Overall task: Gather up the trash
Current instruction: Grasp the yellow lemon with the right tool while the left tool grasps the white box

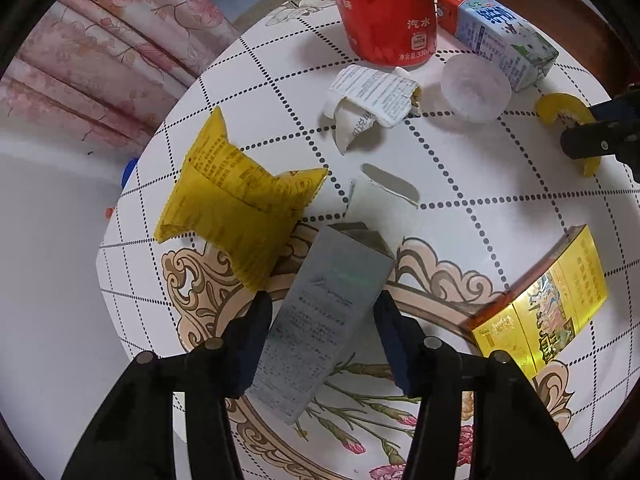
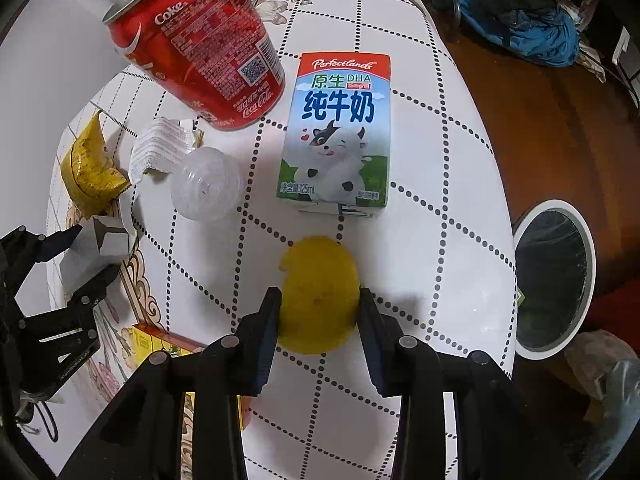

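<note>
A: Left tongs?
B: Clamped on grey box; yellow wrapper just left of them.
A: Right tongs?
B: Closed against yellow peel on both sides; milk carton ahead, bin to their right.

On the table lie one red cola can; one milk carton; one clear plastic lid; one yellow peel; one crumpled yellow wrapper; one crumpled paper leaflet; one grey box; one gold box; beside the table, one bin.
</note>
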Motion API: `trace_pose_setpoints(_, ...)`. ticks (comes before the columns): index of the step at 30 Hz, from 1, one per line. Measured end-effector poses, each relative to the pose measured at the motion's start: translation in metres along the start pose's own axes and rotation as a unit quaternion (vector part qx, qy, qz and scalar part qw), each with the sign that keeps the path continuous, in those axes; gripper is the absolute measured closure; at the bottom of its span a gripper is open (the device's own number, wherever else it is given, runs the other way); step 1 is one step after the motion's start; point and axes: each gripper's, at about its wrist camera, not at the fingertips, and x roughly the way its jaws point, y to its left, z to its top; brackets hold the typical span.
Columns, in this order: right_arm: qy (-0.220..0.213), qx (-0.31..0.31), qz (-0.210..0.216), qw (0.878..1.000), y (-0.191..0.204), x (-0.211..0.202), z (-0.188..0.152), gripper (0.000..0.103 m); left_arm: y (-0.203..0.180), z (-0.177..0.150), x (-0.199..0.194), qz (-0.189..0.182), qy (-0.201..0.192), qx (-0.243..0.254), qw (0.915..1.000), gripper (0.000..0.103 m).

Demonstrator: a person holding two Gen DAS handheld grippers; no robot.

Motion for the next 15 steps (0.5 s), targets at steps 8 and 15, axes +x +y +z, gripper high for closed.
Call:
trace_pose_setpoints(8, -0.009, -0.001, 0.014, 1.0, 0.006, -0.006, -0.012, 0.066, 0.001, -0.014, -0.012, 0.02, -0.012, -0.022, 0.9995, 0.065)
trace_pose_setpoints(15, -0.034, -0.013, 0.028, 0.999, 0.013, -0.025, -0.032, 0.066, 0.011, -0.029, -0.039, 0.041, -0.041, -0.06, 0.9965, 0.067)
